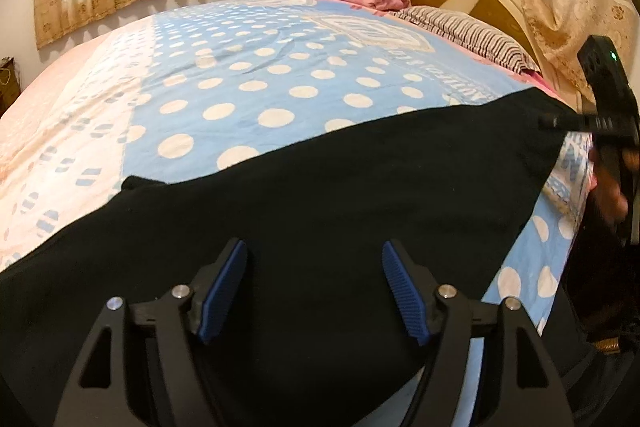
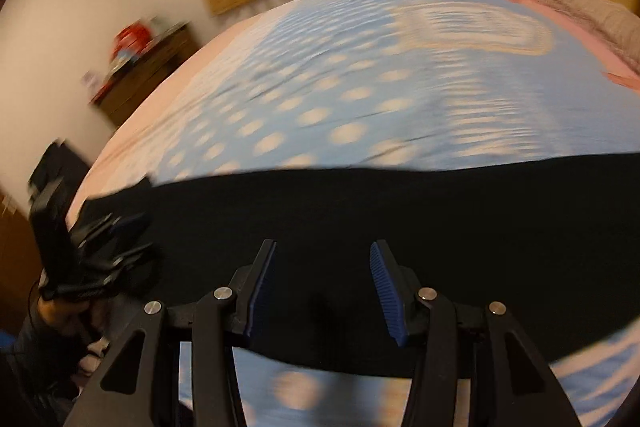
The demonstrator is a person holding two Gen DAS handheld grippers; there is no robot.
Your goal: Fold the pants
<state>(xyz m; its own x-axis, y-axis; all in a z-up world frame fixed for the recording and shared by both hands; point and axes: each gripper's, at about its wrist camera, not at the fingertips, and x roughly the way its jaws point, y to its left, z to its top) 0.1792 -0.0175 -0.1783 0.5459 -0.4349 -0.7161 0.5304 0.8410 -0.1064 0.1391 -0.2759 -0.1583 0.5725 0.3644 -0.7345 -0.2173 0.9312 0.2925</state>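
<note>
Black pants [image 1: 320,195] (flat) beneath open tool [image 1: 314,291]

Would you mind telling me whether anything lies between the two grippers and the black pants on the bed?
Nothing visible does. The left gripper and the right gripper both hang open directly over the black pants, which lie spread on the dotted bedspread with nothing on top.
</note>
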